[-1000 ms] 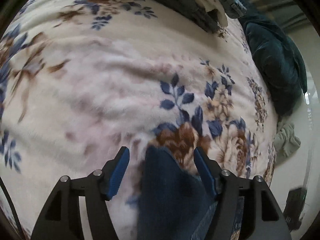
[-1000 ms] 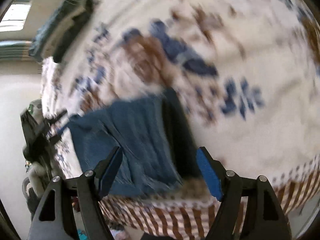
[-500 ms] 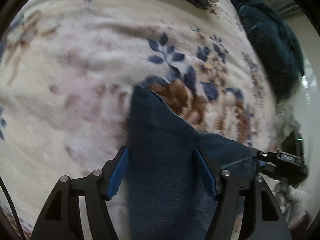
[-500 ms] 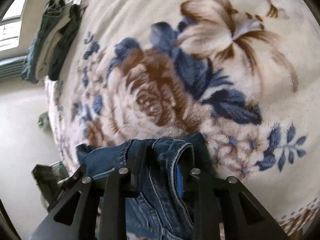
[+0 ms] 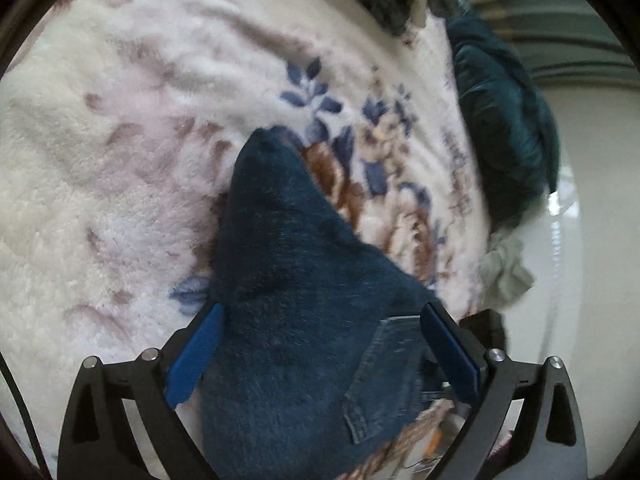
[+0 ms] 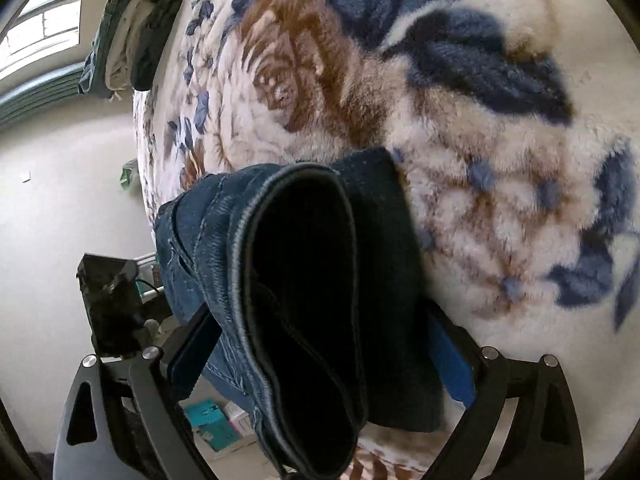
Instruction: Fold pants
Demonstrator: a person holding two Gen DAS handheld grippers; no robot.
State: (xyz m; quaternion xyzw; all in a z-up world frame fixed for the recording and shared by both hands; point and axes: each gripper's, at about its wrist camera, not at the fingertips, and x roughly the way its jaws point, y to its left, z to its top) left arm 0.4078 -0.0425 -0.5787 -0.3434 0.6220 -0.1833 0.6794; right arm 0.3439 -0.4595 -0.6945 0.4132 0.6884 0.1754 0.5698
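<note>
Dark blue denim pants (image 5: 296, 288) lie on a cream floral blanket (image 5: 120, 160), inside out in part, with a back pocket showing at lower right. My left gripper (image 5: 320, 356) is open, its blue pads straddling the fabric without pinching it. In the right wrist view the pants (image 6: 304, 280) bulge up as an open dark waistband or leg opening between the fingers. My right gripper (image 6: 320, 356) is open wide around that bunch of denim.
A dark teal garment (image 5: 508, 120) lies at the bed's far right edge, with a grey-green cloth (image 5: 508, 272) below it. Folded clothes (image 6: 128, 28) sit at the bed's far corner. A black device (image 6: 112, 304) and boxes stand on the floor beside the bed.
My right gripper, shut on the denim half a second ago, has opened wide. My left gripper stayed open and drew back slightly over the pants.
</note>
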